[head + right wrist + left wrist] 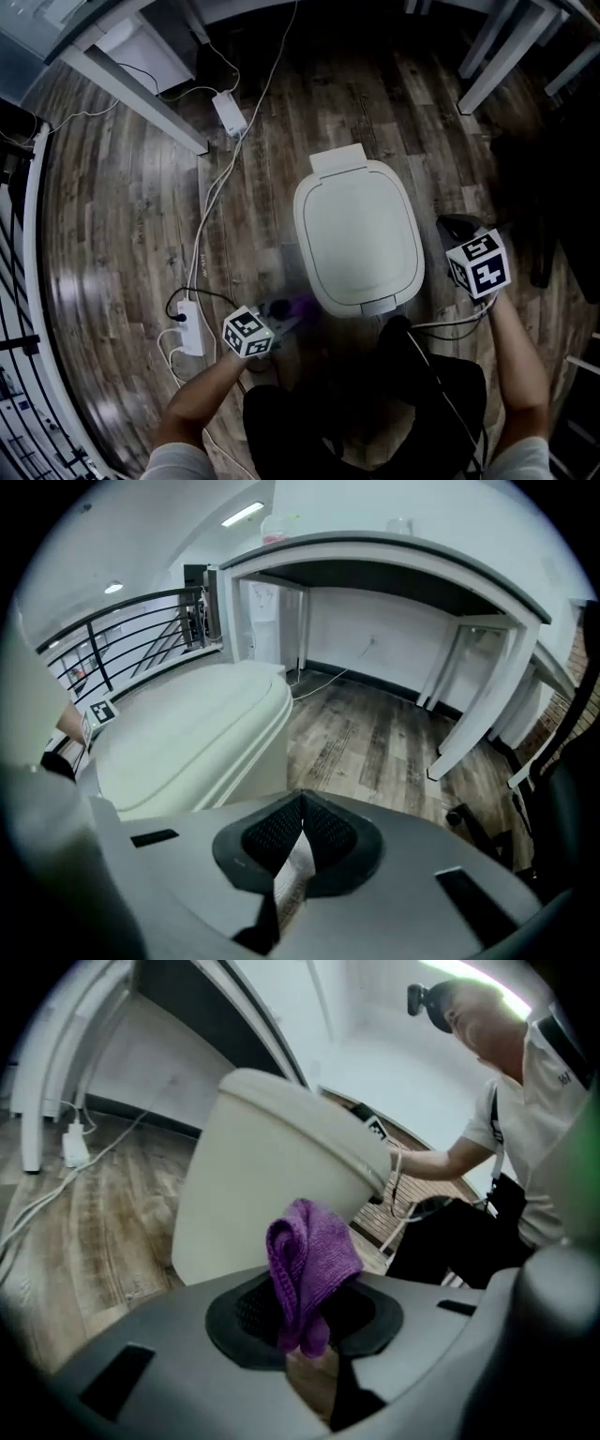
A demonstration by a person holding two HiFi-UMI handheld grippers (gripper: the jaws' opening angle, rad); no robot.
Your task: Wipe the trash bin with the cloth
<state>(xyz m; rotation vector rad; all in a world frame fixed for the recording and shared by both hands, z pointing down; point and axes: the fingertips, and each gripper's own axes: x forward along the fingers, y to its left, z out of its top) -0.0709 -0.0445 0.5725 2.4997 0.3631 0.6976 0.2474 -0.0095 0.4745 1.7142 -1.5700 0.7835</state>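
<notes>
Overhead, the trash bin [358, 239] shows only its closed lid. Its walls lie hidden beneath, and the cloth [300, 305] is no more than a blurred purple smear just beside the bin's near left corner. No view shows whether the cloth touches the bin. The left gripper view cuts off the bin's base behind the gripper's grey body.

The bin stands upright on the wooden floor [122, 216]. Its lid is a rounded rectangle whose long axis runs from the person toward the white desk legs [141, 101], with a hinge tab at the far end and a small lip at the near end. It is smooth, matte, off-white plastic with softly curved walls.

The left gripper [302, 1330] is clenched on the cloth, a purple looped-pile fabric folded into a thick bunch that stands up out of the jaws in front of the bin's wall. The right gripper [296, 841] hangs beside the bin's right edge, its meshed black pads [272, 836] pressed together with nothing between them.

The floor is grey-brown plank, streaked with grain, and a white power strip [190, 330] lies on it near the left gripper.
</notes>
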